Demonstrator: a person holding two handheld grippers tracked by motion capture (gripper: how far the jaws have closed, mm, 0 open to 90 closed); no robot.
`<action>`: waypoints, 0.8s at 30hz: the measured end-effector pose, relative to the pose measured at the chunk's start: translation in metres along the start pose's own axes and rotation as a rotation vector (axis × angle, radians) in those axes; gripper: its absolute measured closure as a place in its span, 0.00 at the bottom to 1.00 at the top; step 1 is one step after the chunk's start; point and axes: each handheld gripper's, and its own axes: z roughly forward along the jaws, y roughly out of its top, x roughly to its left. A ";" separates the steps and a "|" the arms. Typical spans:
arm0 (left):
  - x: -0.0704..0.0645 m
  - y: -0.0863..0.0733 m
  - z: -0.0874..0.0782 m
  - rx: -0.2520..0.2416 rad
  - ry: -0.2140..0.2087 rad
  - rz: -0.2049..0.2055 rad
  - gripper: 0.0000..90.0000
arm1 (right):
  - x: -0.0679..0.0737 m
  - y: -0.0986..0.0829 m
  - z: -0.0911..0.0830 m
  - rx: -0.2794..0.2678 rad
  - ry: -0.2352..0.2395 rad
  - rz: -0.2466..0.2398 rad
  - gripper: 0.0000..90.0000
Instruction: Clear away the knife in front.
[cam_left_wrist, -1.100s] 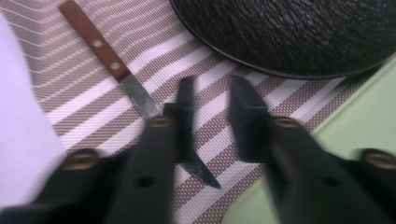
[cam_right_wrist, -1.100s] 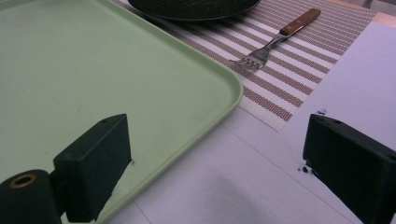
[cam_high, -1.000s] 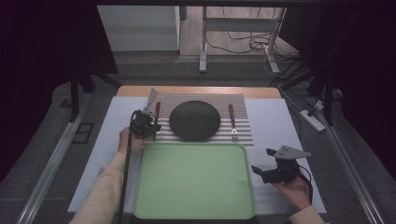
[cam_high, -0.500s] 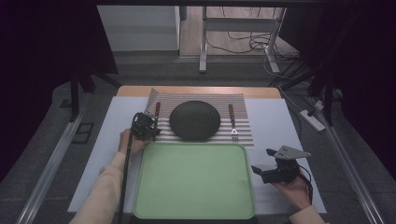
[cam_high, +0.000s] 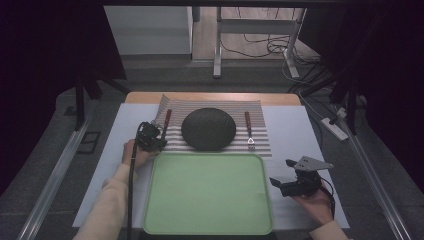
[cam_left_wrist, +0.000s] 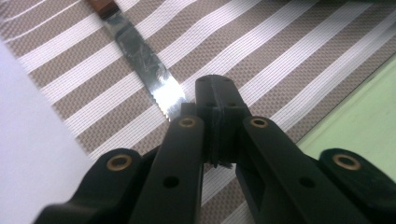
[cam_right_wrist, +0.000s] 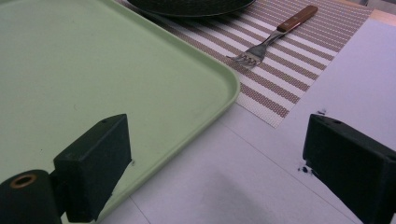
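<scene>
1. Left gripper (cam_high: 150, 136) down at the tip of the knife (cam_left_wrist: 140, 60), jaws pressed together with nothing between them — blade lying flat on the striped placemat (cam_left_wrist: 289, 60) just beside the closed tips, likely lined up for a pick.
2. Knife left of the dark plate (cam_high: 208, 128), fork (cam_right_wrist: 271, 39) to its right — a place setting, handles pointing away.
3. Green tray (cam_high: 207, 192) directly in front of the mat, bare — probably where the cutlery is bound.
4. Right gripper (cam_high: 290, 184) parked beside the tray's right edge, jaws spread wide, holding nothing — waiting clear of the work.
</scene>
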 end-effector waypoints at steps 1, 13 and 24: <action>0.002 -0.001 -0.001 -0.001 0.000 -0.004 0.99 | 0.000 0.000 0.000 0.000 0.000 0.000 0.09; 0.021 -0.016 -0.010 0.002 0.050 -0.038 0.99 | 0.000 0.000 0.000 0.005 -0.003 -0.001 0.09; 0.031 -0.022 -0.014 -0.004 0.079 -0.061 0.99 | 0.000 0.000 0.000 0.005 -0.005 -0.001 0.09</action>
